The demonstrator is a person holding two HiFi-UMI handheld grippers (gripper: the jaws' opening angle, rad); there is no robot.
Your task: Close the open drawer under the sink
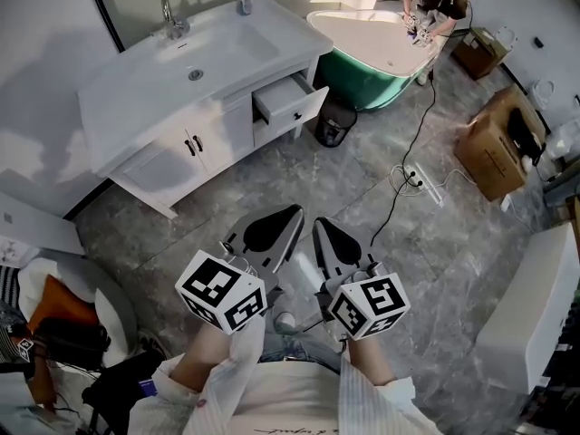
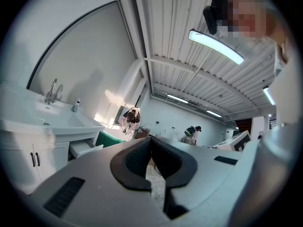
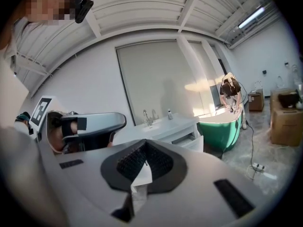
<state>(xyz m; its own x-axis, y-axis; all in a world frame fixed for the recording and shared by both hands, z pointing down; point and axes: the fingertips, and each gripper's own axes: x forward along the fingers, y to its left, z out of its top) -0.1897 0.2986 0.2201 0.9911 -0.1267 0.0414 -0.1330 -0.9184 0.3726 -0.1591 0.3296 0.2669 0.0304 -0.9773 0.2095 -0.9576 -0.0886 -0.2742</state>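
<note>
No words, numbers or brand names can be read anywhere. On the marker cube (image 1: 220,290) of the left gripper (image 1: 285,220) and on the matching cube (image 1: 369,304) of the right gripper (image 1: 326,231), only black-and-white square code patterns are carried, without letters or digits. A faint line of print is seen on the white shirt (image 1: 288,419) just below the cubes, too small to be read. No legible marking is shown on the cardboard box (image 1: 497,148) to the right of the cubes.

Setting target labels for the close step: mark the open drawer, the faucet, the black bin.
open drawer (image 1: 304,105), head view, on its white front panel.
faucet (image 1: 169,14), head view, on the chrome spout.
black bin (image 1: 335,123), head view, on its top.
</note>
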